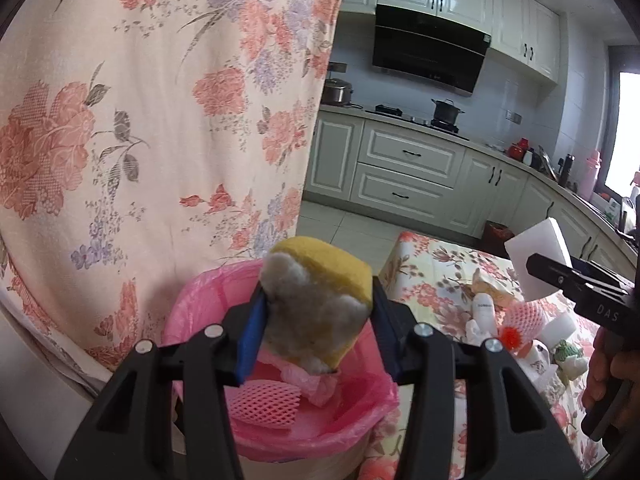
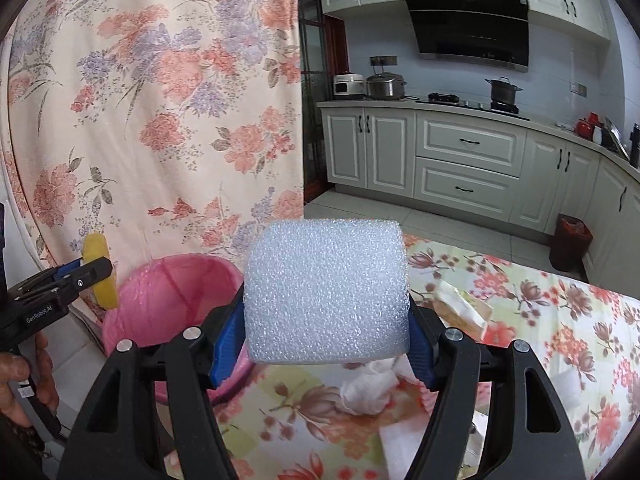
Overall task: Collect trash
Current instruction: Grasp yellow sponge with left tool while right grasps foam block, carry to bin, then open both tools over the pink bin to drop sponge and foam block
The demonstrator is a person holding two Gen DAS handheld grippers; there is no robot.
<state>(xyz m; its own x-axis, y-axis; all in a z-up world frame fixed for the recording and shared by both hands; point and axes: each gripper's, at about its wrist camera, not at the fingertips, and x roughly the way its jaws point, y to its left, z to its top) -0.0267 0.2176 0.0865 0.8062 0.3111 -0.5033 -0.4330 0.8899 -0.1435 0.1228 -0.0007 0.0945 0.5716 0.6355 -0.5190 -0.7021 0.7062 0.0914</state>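
Your left claw grips the sponge above the pink bin; release it there. Your right claw holds the foam block; bring it over next.

From my seat, the left gripper fills the lower half of its own view: matte black plastic arms with triangular cut-outs, four silver screw heads, and blue pads on the inner finger faces. The right gripper is built the same. At the left edge of the right view, the other tool's black body bears white lettering "GenRobot.AI" (its twin reads "DAS" at far right in the left view).
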